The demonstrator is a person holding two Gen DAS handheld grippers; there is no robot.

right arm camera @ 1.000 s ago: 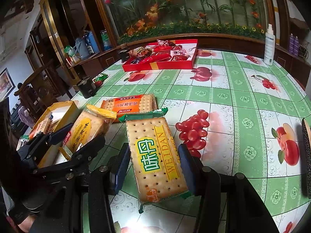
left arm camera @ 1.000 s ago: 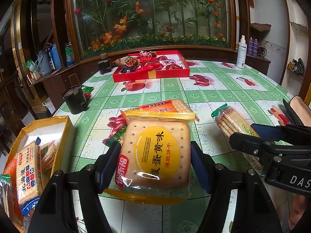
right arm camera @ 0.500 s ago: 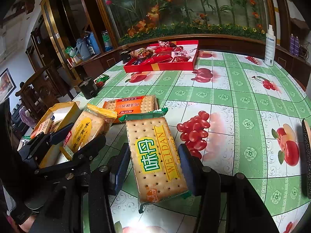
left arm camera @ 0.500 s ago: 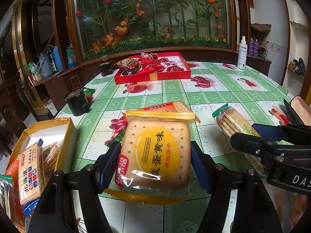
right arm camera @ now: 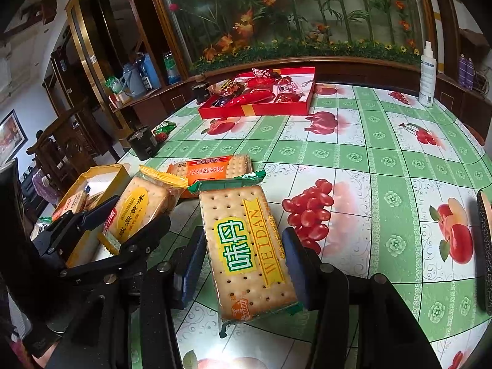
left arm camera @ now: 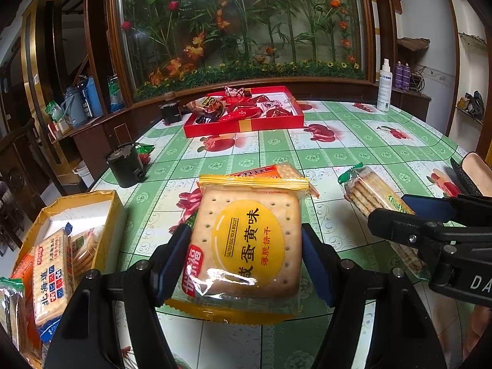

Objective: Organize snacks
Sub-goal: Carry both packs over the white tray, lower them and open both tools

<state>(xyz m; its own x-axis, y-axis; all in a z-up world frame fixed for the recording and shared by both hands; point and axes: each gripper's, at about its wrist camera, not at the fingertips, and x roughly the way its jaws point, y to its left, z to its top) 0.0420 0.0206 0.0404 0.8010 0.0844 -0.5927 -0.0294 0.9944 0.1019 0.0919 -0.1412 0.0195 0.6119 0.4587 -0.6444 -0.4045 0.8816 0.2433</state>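
Through the left wrist camera, my left gripper [left arm camera: 246, 255] clasps the yellow egg-yolk biscuit pack [left arm camera: 246, 240] above the table [left arm camera: 338, 153]; the yellow box [left arm camera: 113, 209] sits at nine o'clock. Through the right wrist camera, my right gripper [right arm camera: 243, 264] clamps the green Weidan cracker pack [right arm camera: 246, 246]; the red tray [right arm camera: 255, 109] lies at twelve o'clock.

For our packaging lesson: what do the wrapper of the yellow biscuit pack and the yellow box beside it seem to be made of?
Yellow biscuit pack: thin glossy plastic film, seemingly; it shows glare, wrinkles and a crimped, serrated seal. Yellow box: probably printed cardboard; its thin walls are yellow outside, matt white inside, with a ragged torn rim.
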